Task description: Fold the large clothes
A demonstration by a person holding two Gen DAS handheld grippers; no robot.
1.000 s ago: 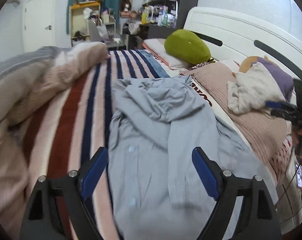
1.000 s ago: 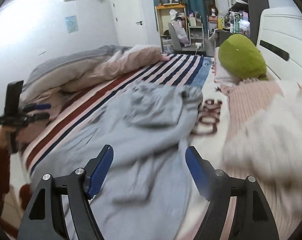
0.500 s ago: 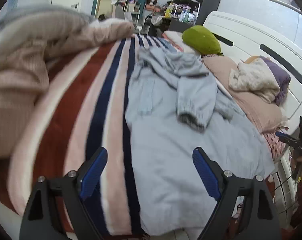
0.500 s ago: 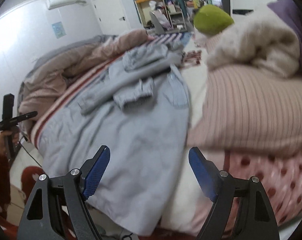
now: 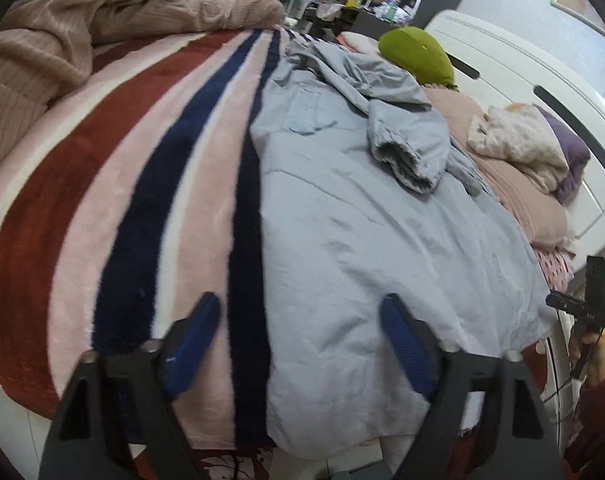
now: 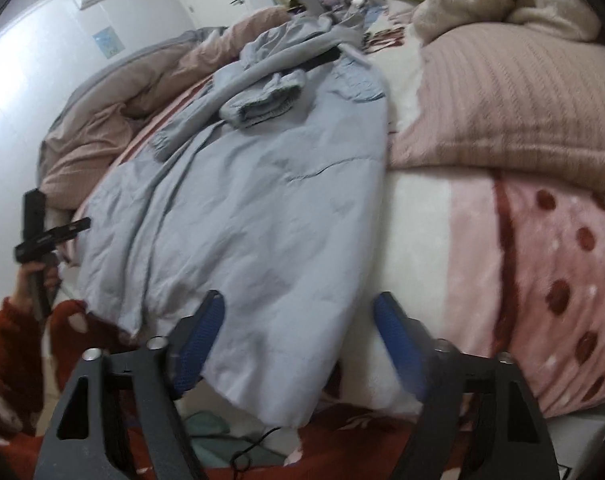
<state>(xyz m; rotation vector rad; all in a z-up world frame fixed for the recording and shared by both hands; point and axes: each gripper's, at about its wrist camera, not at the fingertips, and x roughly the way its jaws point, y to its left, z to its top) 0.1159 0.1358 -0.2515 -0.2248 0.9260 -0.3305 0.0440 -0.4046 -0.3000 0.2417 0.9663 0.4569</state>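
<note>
Both grippers have pulled back from over the coat (image 5: 362, 240) to its hem at the bed's foot edge. Left gripper (image 5: 298, 344) and right gripper (image 6: 298, 344) hang spread, holding nothing. Coat lies flat on the striped blanket (image 5: 142, 200), sleeves crossed on the chest; likely a hem grab for the fold comes next.

**Colours all over this bed**

The coat (image 5: 362, 220) is seen in plain pale blue-grey. The blanket (image 5: 142, 168) is striped in pink, rust red, navy and white. A lime green cushion (image 5: 418, 56) is spotted by the white headboard (image 5: 522, 80). The sheet (image 6: 542, 280) is dotted dark red on pink. Blue pads are worn on both black claws.
</note>
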